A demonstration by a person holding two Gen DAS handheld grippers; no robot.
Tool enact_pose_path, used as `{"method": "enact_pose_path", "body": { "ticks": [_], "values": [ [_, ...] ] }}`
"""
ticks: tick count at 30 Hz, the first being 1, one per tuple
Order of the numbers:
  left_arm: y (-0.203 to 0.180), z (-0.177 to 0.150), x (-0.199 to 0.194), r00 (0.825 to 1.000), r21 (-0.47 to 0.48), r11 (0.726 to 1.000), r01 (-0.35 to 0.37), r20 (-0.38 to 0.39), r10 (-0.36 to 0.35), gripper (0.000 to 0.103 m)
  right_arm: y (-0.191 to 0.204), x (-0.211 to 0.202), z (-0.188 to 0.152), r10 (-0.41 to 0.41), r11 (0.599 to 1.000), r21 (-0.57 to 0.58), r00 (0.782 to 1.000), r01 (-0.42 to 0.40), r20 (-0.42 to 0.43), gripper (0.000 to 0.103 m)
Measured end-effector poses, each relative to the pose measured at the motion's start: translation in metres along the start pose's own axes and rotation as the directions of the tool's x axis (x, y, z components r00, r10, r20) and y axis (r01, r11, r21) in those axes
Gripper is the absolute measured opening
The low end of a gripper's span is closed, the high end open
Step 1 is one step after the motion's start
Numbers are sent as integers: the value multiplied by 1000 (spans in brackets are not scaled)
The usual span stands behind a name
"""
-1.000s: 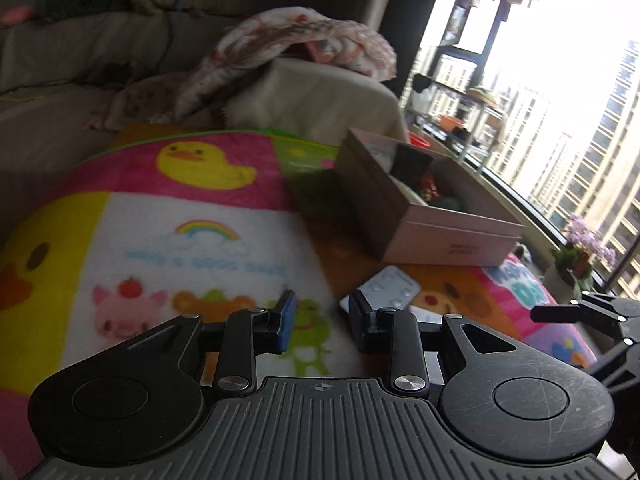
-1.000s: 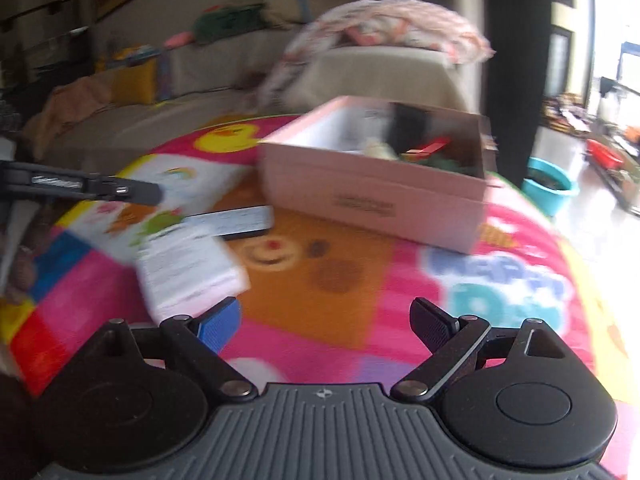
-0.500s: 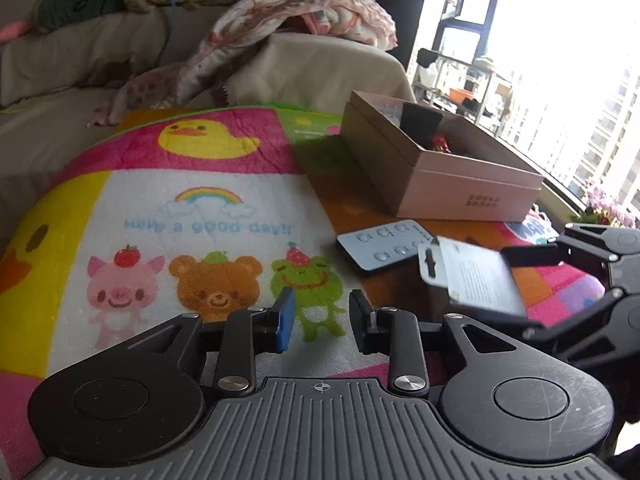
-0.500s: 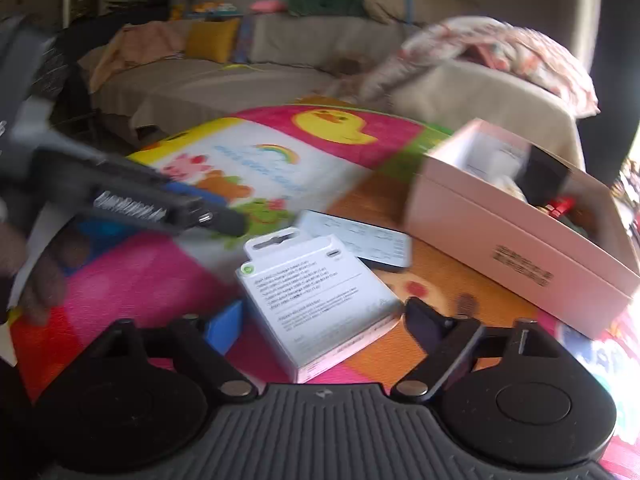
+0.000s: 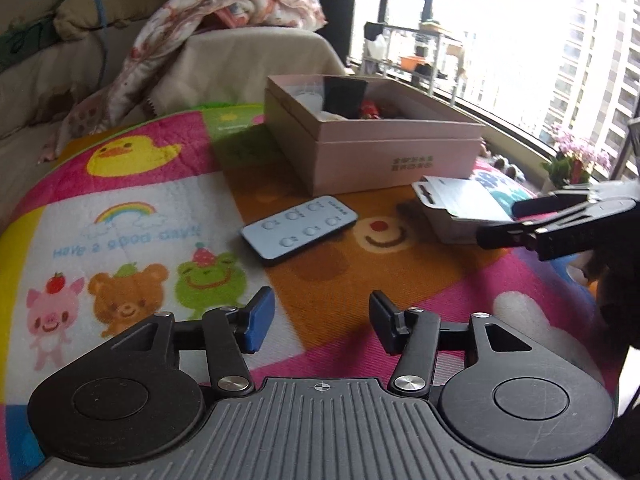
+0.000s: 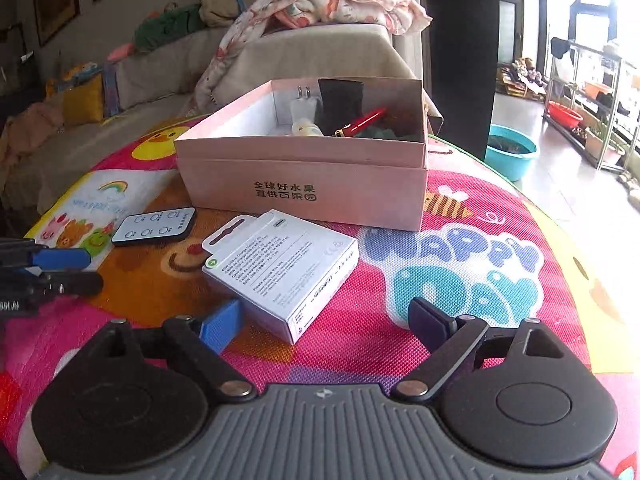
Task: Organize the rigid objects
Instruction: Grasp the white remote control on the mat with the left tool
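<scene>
On the cartoon play mat lie a grey-blue remote [image 5: 298,226] [image 6: 154,226] and a white retail package [image 6: 280,268] [image 5: 460,208], both in front of an open pink box [image 6: 304,184] [image 5: 392,156]. The box holds a white plug, a black item and a red pen. My right gripper [image 6: 326,322] [image 5: 498,222] is opening. The package's near corner rests on the mat between its fingers, and neither pad presses on it. My left gripper [image 5: 322,320] [image 6: 90,270] is opening too, with nothing between its fingers, a little short of the remote.
A beige sofa with a crumpled blanket [image 5: 224,12] stands behind the mat. To the right are windows, a metal rack and a blue basin [image 6: 510,152] on the floor. The mat's far right side drops off towards the floor.
The white package, held off the mat in the right gripper half a second ago, now lies flat on the mat. The left jaws have spread from nearly shut to wide apart.
</scene>
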State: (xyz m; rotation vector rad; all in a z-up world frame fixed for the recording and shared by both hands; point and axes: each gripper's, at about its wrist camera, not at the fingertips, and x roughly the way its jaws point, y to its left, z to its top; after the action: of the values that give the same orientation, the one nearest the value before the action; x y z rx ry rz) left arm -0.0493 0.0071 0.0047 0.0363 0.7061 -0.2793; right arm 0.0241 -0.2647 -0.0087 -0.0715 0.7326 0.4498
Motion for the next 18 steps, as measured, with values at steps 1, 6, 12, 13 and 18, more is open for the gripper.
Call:
{"method": "enact_pose_path", "body": {
  "ticks": [1, 6, 12, 13, 18],
  "values": [
    [-7, 0, 1, 1000, 37, 999, 20, -6, -20, 62, 1, 0, -1, -3, 1000, -6, 1000, 3, 3, 93],
    [-25, 5, 8, 997, 110, 991, 81, -10, -81, 78, -1, -1, 0, 4, 1000, 12, 1000, -4, 11, 93],
    [-10, 39, 20, 995, 209, 977, -26, 98, 6, 77, -2, 0, 0, 10, 1000, 25, 1000, -10, 12, 93],
    [-5, 43, 29, 997, 211, 977, -36, 78, 20, 77, -2, 0, 0, 11, 1000, 24, 1000, -11, 11, 94],
    [17, 49, 60, 1000, 150, 989, -3, -9, 4, 79, -2, 0, 0, 12, 1000, 23, 1000, -12, 10, 95]
  ]
}}
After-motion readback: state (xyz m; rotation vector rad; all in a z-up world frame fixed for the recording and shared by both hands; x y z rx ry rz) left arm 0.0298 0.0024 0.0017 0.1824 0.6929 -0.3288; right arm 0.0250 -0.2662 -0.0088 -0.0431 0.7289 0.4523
